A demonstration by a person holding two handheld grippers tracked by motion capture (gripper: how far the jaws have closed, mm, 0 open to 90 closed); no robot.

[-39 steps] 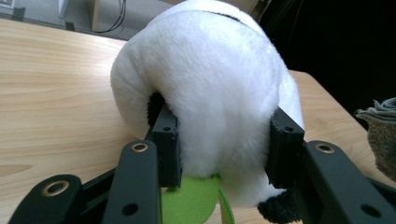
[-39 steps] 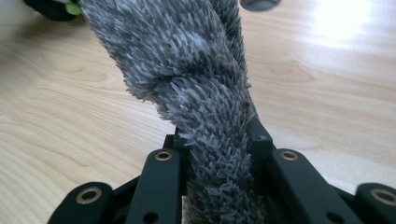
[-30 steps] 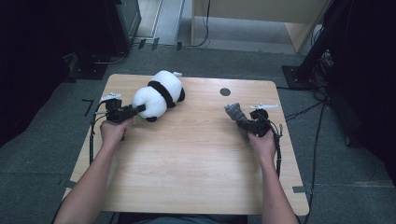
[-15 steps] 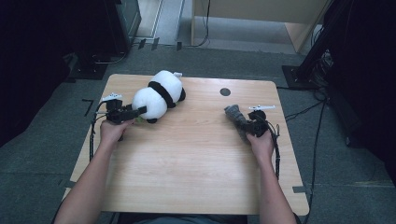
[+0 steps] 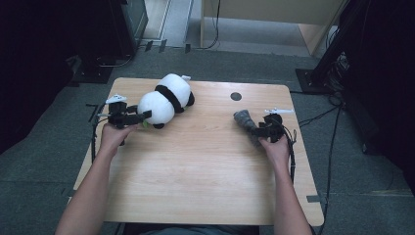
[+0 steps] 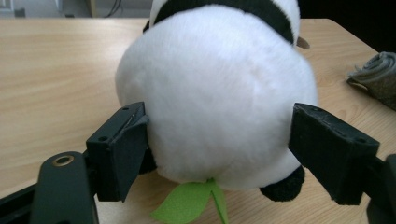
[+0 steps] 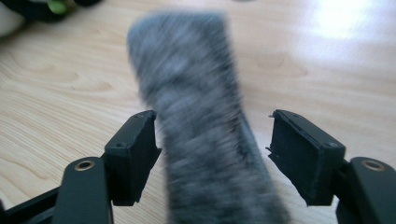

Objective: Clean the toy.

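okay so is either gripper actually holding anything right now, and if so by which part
Nothing is held. The left gripper has just been opening, its jaws around the plush panda's head. The right gripper has just been opening around the grey sock.

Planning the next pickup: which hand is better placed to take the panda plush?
Left. The left gripper already has its open jaws around the panda plush; the right gripper sits across the table, around the grey sock.

grey cloth (image 7: 205, 140) blurred, panda (image 6: 210, 93) top cropped
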